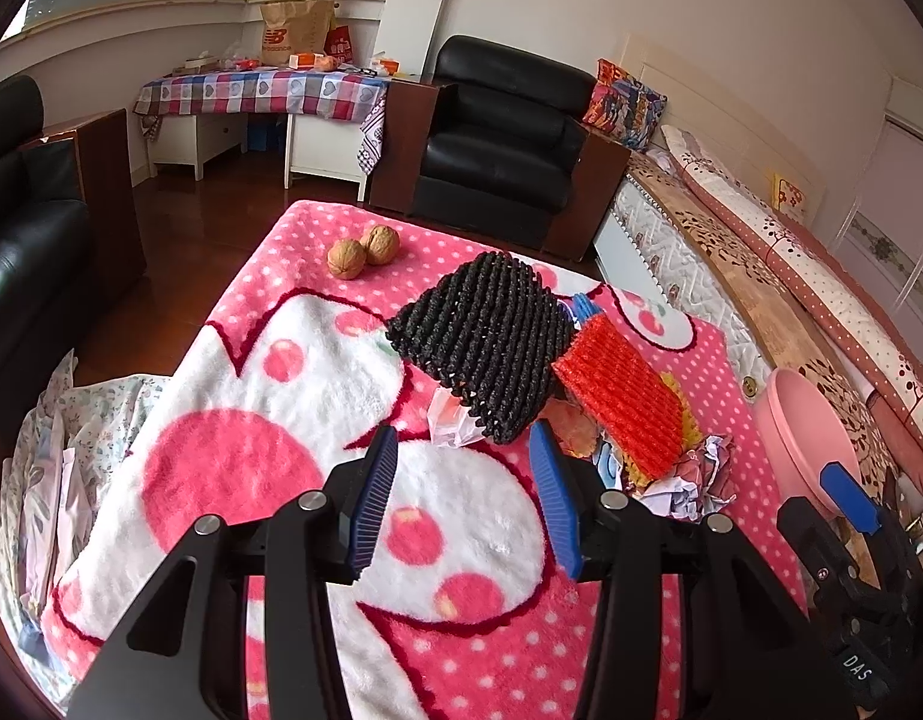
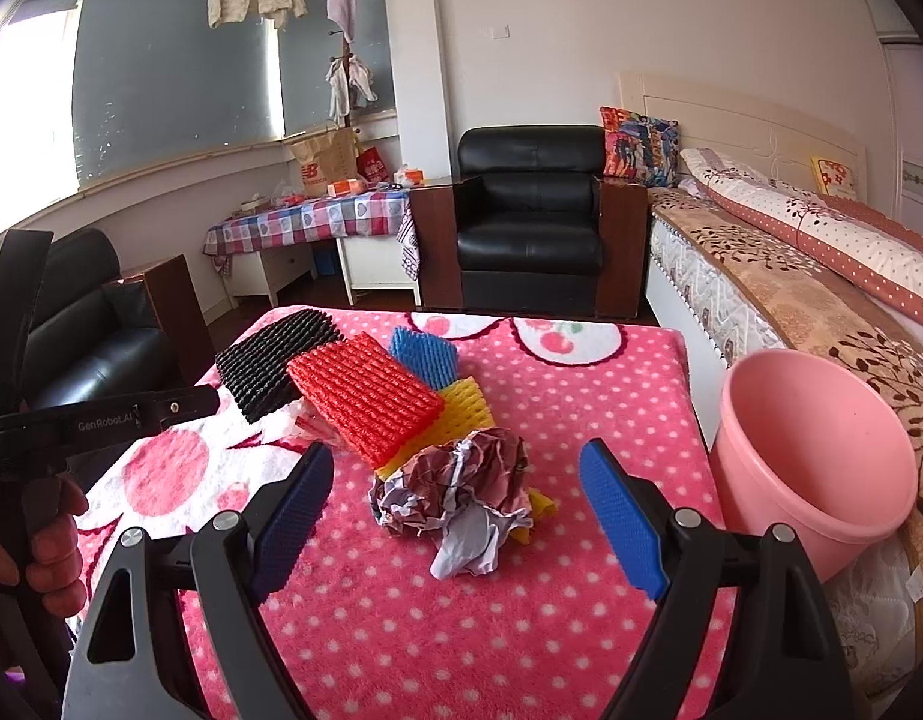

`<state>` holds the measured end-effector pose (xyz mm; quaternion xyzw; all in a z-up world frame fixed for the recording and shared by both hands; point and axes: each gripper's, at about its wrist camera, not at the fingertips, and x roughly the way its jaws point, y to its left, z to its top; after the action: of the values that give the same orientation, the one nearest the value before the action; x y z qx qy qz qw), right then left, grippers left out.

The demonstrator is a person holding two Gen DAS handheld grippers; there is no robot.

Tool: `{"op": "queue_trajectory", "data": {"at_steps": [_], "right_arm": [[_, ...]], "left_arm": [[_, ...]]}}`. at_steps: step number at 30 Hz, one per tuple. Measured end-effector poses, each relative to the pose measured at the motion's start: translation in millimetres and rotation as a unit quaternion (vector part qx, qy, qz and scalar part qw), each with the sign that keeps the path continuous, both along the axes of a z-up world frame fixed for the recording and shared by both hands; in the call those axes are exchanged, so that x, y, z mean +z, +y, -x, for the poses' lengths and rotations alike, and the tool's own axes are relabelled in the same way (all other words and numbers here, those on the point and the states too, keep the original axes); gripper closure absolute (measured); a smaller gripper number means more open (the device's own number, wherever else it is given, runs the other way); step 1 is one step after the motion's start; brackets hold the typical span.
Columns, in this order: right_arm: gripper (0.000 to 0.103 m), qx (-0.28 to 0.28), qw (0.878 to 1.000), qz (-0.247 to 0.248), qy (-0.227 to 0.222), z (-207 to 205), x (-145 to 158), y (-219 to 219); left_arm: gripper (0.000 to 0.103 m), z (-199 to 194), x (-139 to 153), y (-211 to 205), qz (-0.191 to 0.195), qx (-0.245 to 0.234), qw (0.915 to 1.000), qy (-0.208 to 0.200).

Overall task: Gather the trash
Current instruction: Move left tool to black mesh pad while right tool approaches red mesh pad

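Observation:
A pile of trash lies on the pink dotted blanket (image 2: 521, 612): a black foam net (image 1: 482, 342) (image 2: 275, 363), a red foam net (image 1: 620, 399) (image 2: 365, 396), a blue one (image 2: 422, 354), a yellow one (image 2: 464, 411), a crumpled paper ball (image 2: 455, 498) (image 1: 698, 474) and a clear plastic scrap (image 1: 452, 420). My left gripper (image 1: 464, 504) is open and empty, just short of the black net. My right gripper (image 2: 458, 525) is open and empty, its fingers either side of the paper ball and a little short of it. A pink bucket (image 2: 821, 456) (image 1: 803, 438) stands at the right.
Two walnuts (image 1: 362, 252) lie at the blanket's far left. A bed (image 2: 791, 300) runs along the right behind the bucket. A black armchair (image 2: 527, 228) and a checkered table (image 2: 311, 219) stand beyond. A black sofa (image 1: 17, 240) is at the left.

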<state>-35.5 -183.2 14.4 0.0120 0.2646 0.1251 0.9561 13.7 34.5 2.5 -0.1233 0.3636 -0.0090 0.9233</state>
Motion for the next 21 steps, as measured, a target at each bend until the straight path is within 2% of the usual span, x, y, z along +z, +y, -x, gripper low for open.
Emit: {"op": "queue_trajectory", "data": {"at_steps": [21], "right_arm": [[0.023,0.041,0.999,0.016,0.005,-16,-7,22]], "left_arm": [[0.057,-22,-4,4,0.008,0.001,1.0,0.002]]}}
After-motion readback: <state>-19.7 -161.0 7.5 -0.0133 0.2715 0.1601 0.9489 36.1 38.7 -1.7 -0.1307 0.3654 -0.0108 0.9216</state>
